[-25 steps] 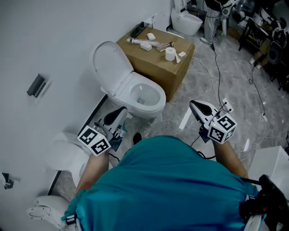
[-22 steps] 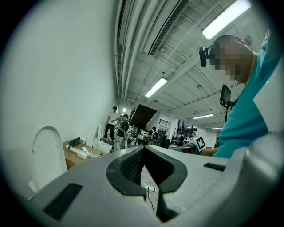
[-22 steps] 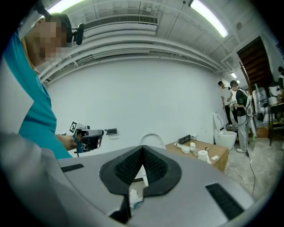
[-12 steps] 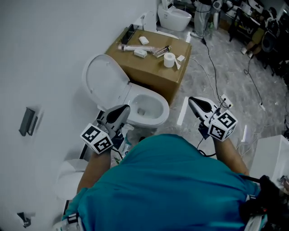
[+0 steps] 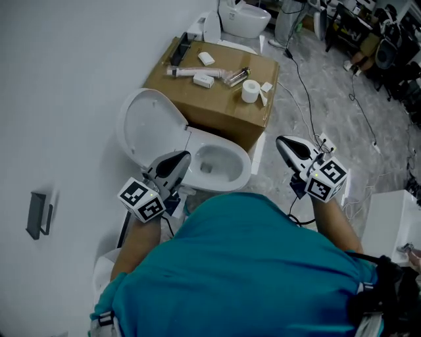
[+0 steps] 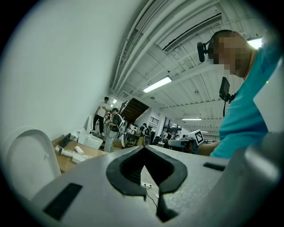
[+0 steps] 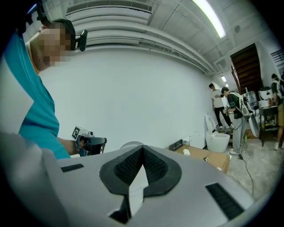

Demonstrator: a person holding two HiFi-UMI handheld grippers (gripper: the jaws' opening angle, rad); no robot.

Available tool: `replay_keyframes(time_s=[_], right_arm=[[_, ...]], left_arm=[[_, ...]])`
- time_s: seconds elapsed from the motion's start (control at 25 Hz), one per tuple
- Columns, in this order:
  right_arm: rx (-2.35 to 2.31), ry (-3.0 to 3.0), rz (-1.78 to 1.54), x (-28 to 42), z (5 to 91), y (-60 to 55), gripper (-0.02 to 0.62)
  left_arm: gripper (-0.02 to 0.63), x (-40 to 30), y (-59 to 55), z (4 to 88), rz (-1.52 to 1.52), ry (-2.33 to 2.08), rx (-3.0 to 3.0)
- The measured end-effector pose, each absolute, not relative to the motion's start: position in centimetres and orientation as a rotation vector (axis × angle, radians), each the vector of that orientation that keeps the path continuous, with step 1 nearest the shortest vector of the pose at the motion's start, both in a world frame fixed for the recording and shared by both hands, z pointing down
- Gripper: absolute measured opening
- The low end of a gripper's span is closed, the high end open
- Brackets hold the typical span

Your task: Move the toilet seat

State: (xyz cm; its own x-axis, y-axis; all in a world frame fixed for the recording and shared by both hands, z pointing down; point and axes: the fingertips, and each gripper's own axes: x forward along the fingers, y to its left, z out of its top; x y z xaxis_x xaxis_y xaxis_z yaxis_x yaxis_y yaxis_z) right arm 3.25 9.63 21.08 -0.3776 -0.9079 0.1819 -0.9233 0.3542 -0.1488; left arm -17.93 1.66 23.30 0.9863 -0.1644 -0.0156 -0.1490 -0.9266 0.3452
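A white toilet (image 5: 220, 164) stands against the wall with its seat and lid (image 5: 148, 128) raised upright, also seen as a white curve at the left of the left gripper view (image 6: 26, 164). My left gripper (image 5: 176, 160) hovers shut just in front of the bowl's near left rim, holding nothing. My right gripper (image 5: 287, 146) is shut and empty, in the air to the right of the bowl. In the left gripper view the pads (image 6: 143, 166) meet at the tips; in the right gripper view the pads (image 7: 142, 166) meet likewise.
A cardboard box (image 5: 223, 99) behind the toilet carries a paper roll (image 5: 249, 91) and small parts. Cables (image 5: 309, 92) trail over the grey floor at right. Another toilet (image 5: 240, 16) stands farther back. People (image 6: 108, 126) stand in the distance.
The view has shifted so the toilet sits lower and closer. Both grippers have risen slightly toward the bowl and stay shut.
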Motion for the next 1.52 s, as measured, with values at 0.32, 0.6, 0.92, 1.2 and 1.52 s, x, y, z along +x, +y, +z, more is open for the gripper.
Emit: replay_keyframes(time_s=[0.32,0.6,0.92,1.2,1.52], right_arm=[[1.626,-2.565,0.422,6.6,23.4,5.5,-0.002],[1.327,-2.697,0.456,11.9,25.5,0.6,-0.002],[1.047,-2.806,0.424,15.7,28.2,-3.2,-0.002],[1.099,-2.799,0.475,15.7,33.1,-4.2,-0.002],[1.254,-2.774,0.585,16.3,39.8,-4.5,-0.002]], left_arm=[[0.005,-14.2,-1.1,25.4,-0.027,-0.28,2.756],[0.005,-8.9,-1.7,25.8,0.017,-0.543,2.704],[0.005,-2.1,-1.0,30.5,0.17,-0.706,2.612],[0.005,0.3,-0.7,39.6,0.38,-0.544,2.561],[0.006,2.9,0.5,55.2,0.586,-0.314,2.377]])
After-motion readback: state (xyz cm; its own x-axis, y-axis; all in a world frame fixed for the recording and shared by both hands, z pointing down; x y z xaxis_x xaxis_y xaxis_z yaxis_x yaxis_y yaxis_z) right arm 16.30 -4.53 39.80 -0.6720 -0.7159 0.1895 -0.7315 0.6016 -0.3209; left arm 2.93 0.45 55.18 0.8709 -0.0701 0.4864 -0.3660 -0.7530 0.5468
